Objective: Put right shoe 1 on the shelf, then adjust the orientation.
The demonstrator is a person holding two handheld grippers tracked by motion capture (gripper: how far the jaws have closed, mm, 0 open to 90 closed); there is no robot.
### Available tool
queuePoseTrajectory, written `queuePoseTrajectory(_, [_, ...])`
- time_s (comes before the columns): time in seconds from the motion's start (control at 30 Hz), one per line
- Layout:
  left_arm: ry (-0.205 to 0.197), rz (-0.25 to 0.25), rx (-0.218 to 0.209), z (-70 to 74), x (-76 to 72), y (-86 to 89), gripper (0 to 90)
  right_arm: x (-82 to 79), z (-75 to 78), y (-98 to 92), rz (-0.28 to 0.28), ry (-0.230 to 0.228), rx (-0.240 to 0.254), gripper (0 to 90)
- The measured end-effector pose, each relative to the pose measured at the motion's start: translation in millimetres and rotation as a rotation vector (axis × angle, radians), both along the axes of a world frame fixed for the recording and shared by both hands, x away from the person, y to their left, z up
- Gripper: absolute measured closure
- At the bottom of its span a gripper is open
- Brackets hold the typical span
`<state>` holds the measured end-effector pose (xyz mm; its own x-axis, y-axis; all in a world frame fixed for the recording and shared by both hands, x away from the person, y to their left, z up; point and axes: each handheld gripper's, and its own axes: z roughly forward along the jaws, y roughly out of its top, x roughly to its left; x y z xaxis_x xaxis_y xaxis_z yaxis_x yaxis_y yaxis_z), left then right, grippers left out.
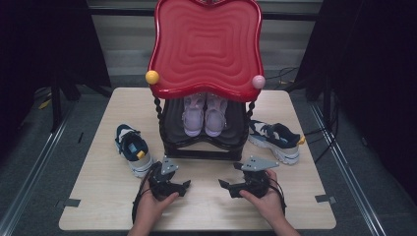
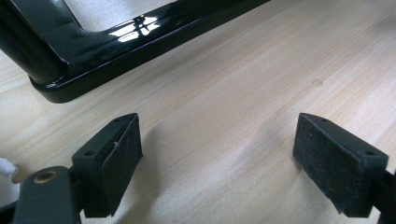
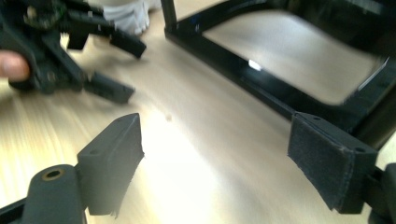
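1. Table (image 1: 295,206): a pale wooden top is bearing everything.
2. Rack (image 1: 204,147): a black frame under a red wavy tray (image 1: 206,44) is standing at the middle of the table, with a pink pair of shoes (image 1: 204,115) sitting on its lower shelf. Its glossy base bar is running across my left gripper view (image 2: 140,35) and my right gripper view (image 3: 243,70).
3. Left shoe (image 1: 132,150): a navy and white sneaker is lying left of the rack, just beside my left gripper.
4. Right shoe (image 1: 275,140): its mate is lying right of the rack, apart from my right gripper.
5. Left gripper (image 1: 186,187): I am holding its jaws wide over bare wood, nothing between them (image 2: 217,149).
6. Right gripper (image 1: 223,188): I am holding its jaws wide and empty too (image 3: 215,158), facing the left gripper (image 3: 107,70).
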<state>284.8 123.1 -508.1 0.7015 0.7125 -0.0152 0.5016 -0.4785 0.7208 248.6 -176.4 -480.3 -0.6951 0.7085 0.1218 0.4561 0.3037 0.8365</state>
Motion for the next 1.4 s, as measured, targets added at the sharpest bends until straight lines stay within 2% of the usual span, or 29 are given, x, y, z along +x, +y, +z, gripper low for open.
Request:
queuePoseTrajectory(0.2, [-0.002, 0.001, -0.001, 0.0, 0.0, -0.1, 15.2, -4.2, -17.6, -14.1, 0.036, 0.061, -0.039, 15.2])
queuePoseTrajectory(0.33, [-0.002, 0.001, -0.001, 0.0, 0.0, -0.1, 15.2, -6.0, -24.0, -19.4, 0.036, 0.067, -0.067, 15.3])
queuePoseTrajectory(0.4, [-0.001, 0.001, -0.001, 0.0, 0.0, -0.1, 15.2, -5.8, -28.1, -22.6, 0.049, 0.085, -0.092, 15.5])
queuePoseTrajectory(0.5, [-0.001, 0.001, -0.001, 0.0, 0.0, -0.1, 15.2, -6.1, -27.9, -24.0, 0.045, 0.068, -0.113, 15.4])
queuePoseTrajectory(0.67, [-0.002, 0.001, -0.001, 0.0, 0.0, -0.1, 15.2, -5.2, -29.1, -25.7, 0.058, 0.088, -0.145, 15.0])
queuePoseTrajectory(0.77, [-0.001, -0.001, -0.002, -0.1, 0.0, 0.0, 15.1, -5.3, -29.5, -26.4, 0.060, 0.080, -0.170, 14.6])
queuePoseTrajectory(0.87, [-0.001, -0.001, -0.002, -0.1, 0.0, 0.0, 15.1, -5.2, -29.5, -26.4, 0.063, 0.082, -0.169, 14.4])
queuePoseTrajectory(0.93, [0.000, -0.001, -0.002, 0.0, 0.0, 0.1, 15.1, -7.5, -29.6, -23.3, 0.065, 0.061, -0.209, 14.1])
queuePoseTrajectory(1.4, [0.004, 0.010, -0.002, -0.1, -0.3, 0.1, 14.0, -7.2, -29.8, -23.4, 0.064, 0.067, -0.202, 13.7])
